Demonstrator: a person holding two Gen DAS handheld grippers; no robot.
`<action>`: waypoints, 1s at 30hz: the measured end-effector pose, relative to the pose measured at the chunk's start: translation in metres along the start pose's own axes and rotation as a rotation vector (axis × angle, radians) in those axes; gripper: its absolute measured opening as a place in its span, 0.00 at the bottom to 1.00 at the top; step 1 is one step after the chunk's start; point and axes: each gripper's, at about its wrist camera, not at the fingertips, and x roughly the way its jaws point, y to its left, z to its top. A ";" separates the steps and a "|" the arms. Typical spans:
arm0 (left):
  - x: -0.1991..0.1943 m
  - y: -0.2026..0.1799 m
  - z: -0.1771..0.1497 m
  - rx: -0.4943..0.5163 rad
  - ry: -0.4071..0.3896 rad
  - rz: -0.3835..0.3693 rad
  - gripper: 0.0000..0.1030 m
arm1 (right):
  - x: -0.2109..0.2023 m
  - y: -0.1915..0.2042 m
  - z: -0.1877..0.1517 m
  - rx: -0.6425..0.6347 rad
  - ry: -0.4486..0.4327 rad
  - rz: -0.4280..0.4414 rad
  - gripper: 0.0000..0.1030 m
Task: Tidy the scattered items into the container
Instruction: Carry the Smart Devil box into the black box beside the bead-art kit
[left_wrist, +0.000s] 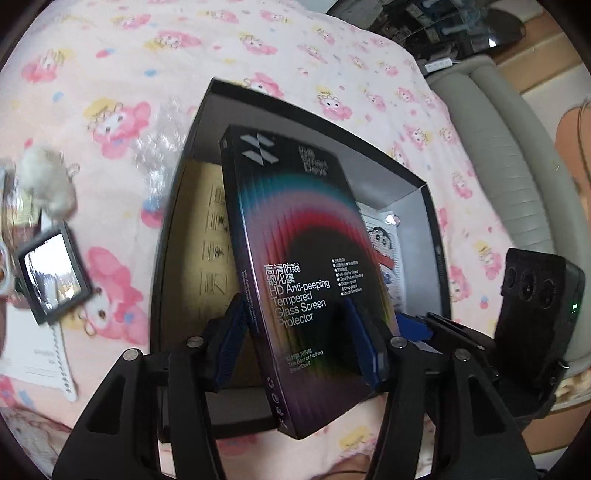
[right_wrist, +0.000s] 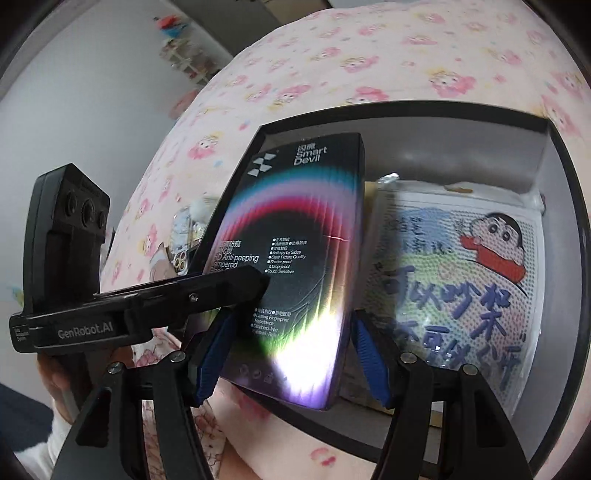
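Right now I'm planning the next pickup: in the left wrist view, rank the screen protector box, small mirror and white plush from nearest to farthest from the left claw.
1. Screen protector box: held between the left claw's fingers, over the black container.
2. Small mirror: on the bedsheet, left of the container.
3. White plush: also left, beyond the mirror.

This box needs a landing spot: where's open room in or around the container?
Inside the black container, only the flat tan card beside the cartoon bead packet lies uncovered. Pink sheet beyond the far wall is bare; the framed mirror side is cluttered.
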 end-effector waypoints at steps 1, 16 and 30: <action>0.003 -0.002 0.002 0.015 0.009 0.014 0.53 | 0.000 -0.001 -0.002 0.007 0.003 -0.005 0.59; 0.048 -0.005 0.001 0.033 0.178 0.141 0.56 | 0.039 0.000 -0.011 -0.096 0.085 -0.212 0.60; 0.018 -0.035 -0.006 0.119 0.082 0.158 0.51 | 0.007 0.008 0.004 -0.152 -0.098 -0.476 0.60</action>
